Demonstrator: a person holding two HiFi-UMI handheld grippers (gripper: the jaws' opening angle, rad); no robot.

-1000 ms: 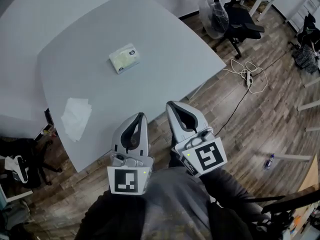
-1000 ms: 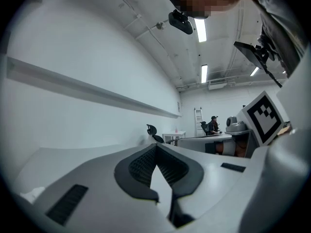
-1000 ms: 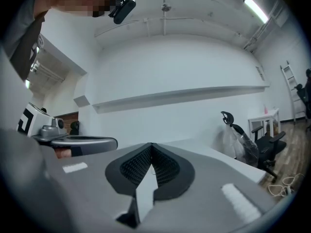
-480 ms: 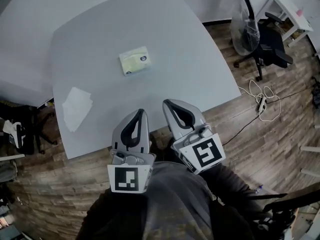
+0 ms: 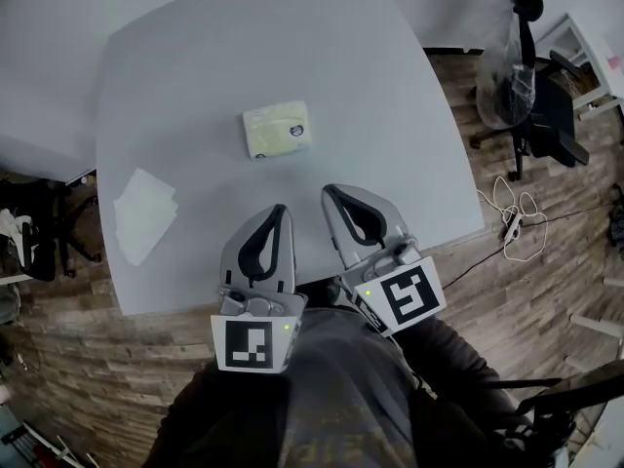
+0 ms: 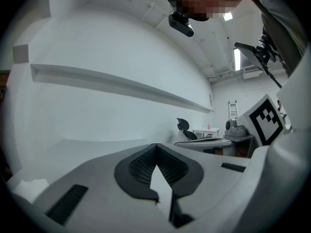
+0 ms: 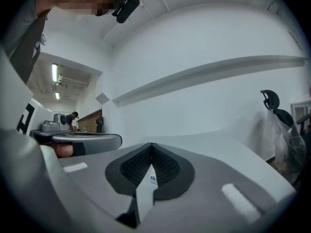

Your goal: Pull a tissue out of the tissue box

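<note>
Forward since a second ago, the left gripper (image 5: 280, 210) and right gripper (image 5: 328, 191) hover side by side over the table's (image 5: 244, 47) near edge, each with jaws pressed together on nothing. The tissue box (image 5: 277, 130) lies flat mid-table ahead of them, untouched, a loose tissue (image 5: 144, 213) well to its left

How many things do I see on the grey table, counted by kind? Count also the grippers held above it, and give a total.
Tissue box: 1
Loose white tissue pile: 1
Grippers: 2, left gripper and right gripper
Total: 4
</note>
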